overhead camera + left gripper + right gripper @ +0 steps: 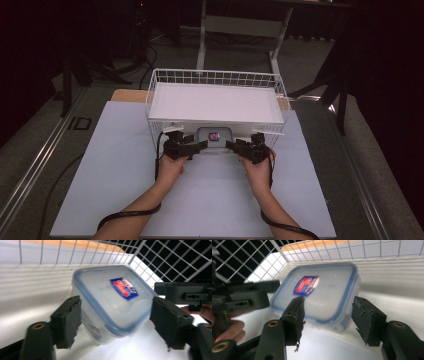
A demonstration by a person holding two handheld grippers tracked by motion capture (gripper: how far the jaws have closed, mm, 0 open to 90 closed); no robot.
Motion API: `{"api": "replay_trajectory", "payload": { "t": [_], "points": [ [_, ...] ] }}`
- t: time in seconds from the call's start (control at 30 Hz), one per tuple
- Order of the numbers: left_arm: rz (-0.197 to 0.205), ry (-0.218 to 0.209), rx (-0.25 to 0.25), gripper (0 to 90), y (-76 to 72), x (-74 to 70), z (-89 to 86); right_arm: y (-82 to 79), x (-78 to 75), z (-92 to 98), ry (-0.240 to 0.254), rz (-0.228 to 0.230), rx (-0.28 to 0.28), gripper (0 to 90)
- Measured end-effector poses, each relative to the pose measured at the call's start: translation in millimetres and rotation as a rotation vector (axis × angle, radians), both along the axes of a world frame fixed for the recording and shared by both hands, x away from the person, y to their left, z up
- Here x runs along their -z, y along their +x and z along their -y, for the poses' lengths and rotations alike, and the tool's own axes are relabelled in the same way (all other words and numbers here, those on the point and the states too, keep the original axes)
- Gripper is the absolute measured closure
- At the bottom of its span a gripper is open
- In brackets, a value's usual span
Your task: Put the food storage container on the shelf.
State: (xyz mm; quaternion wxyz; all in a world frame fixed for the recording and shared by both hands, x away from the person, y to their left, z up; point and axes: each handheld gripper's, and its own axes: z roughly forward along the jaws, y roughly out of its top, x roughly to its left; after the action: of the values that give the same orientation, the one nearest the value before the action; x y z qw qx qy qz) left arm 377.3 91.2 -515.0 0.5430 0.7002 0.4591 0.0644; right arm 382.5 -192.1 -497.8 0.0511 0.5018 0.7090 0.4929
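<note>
- at the centre of the high view we see a clear plastic container with a blue-rimmed lid and a red and blue label, sitting on the pale table against the front of a white wire basket.
- the left gripper comes at it from the left of the frame, the right gripper from the right, each in one of the person's hands.
- in the left gripper view its fingers stand moderately wide either side of the container's near corner, with gaps showing, so they are not pressing on it.
- in the right gripper view the fingers also stand apart, straddling a corner without gripping.
- what could go wrong, in our judgement: the container looks tilted in both gripper views, so with neither gripper gripping it could tip or slide; fingers closing on a rounded corner could squeeze it away; a finger might catch the basket wires.
- hard to make out: the gripper views are blurred, the contents read as a faint dark smudge, the label text is illegible, and whether the container touches the basket we cannot tell.
</note>
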Motion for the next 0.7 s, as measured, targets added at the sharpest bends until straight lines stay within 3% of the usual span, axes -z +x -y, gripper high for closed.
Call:
{"api": "replay_trajectory", "payload": {
  "t": [0.07, 0.13, 0.23, 0.53, 0.7],
  "points": [
    [0.055, 0.030, 0.023, 15.1, -5.3, -2.3, -2.3, -5.5, -1.3, 0.0, 0.004, 0.016, -0.011, 41.7],
    [0.081, 0.049, 0.031, 14.1, -11.9, -5.2, -4.2, -11.1, -3.5, -1.2, 0.000, 0.022, -0.025, 41.4],
    [0.107, 0.089, 0.045, 5.4, -22.6, -9.4, -6.9, -18.4, -6.5, -4.2, -0.005, 0.031, -0.044, 41.4],
    [0.143, 0.076, 0.135, 2.7, -59.8, -27.5, -17.3, -36.9, -7.2, -19.1, -0.088, 0.062, -0.097, 40.7],
    [0.161, 0.074, 0.156, 2.7, -81.5, -36.6, -27.8, -41.3, -4.7, -26.2, -0.092, 0.075, -0.117, 41.0]
  ]
}}
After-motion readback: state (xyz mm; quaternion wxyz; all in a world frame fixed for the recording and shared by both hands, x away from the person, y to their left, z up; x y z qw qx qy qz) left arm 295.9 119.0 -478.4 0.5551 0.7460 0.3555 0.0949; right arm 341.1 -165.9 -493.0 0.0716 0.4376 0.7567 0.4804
